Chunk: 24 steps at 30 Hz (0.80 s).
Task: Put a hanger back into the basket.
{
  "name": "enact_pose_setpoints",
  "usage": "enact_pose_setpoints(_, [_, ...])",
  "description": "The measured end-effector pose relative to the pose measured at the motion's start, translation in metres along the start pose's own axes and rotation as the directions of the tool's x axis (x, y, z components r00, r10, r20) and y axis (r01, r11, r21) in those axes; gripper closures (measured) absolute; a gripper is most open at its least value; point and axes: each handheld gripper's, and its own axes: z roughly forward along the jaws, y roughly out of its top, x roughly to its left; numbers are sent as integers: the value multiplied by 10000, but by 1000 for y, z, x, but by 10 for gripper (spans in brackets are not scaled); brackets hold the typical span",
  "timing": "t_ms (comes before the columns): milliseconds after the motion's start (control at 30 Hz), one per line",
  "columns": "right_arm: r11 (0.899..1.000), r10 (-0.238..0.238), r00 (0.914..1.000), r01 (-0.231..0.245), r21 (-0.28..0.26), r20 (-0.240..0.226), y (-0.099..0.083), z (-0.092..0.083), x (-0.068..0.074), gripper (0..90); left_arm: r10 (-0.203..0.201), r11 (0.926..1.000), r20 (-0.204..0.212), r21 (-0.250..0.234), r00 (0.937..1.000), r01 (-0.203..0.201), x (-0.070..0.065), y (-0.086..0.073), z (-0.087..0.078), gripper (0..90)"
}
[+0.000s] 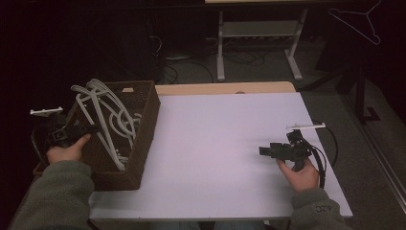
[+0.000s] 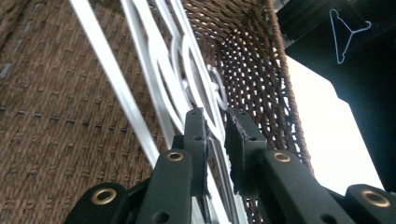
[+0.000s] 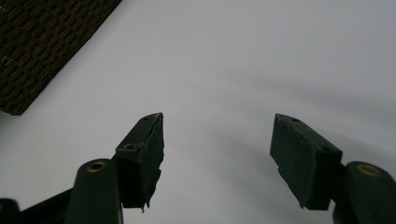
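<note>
A brown woven basket (image 1: pixel 143 153) stands on the left end of the white table (image 1: pixel 225 143) with several white plastic hangers (image 1: pixel 107 110) tangled in it, some poking above its rim. My left gripper (image 1: pixel 95 128) reaches in over the basket's left side. In the left gripper view its jaws (image 2: pixel 215 116) stand slightly apart around a thin bar of one hanger (image 2: pixel 154 70), and the pads do not seem to press on it. My right gripper (image 1: pixel 262 151) hovers open over bare table at the right, pointing left, with nothing between its fingers (image 3: pixel 217 126).
The basket's corner (image 3: pixel 46 42) lies far left of the right gripper. Another white hanger (image 1: pixel 364 21) hangs in the dark at the upper right. A white desk frame (image 1: pixel 258 28) and floor cables lie beyond the table's far wooden edge (image 1: pixel 225 88).
</note>
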Motion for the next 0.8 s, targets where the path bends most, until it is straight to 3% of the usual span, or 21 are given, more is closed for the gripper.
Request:
enact_pose_setpoints(300, [9997, -99, 9999, 98, -213, -45, 1, -2, -1, 320, 672, 9977, -11, -49, 9977, -672, -11, -1, -4, 736])
enact_pose_setpoints(567, [9976, -574, 9983, 577, -378, 73, 1, -5, 0, 299, 1316, 9913, 134, -84, 9912, -1315, -23, -4, -3, 687])
enact_pose_setpoints(800, [9972, -630, 9979, 636, -398, 163, 2, -11, 0, 288, 1905, 9817, 267, -123, 9813, -1903, -36, -9, -6, 643])
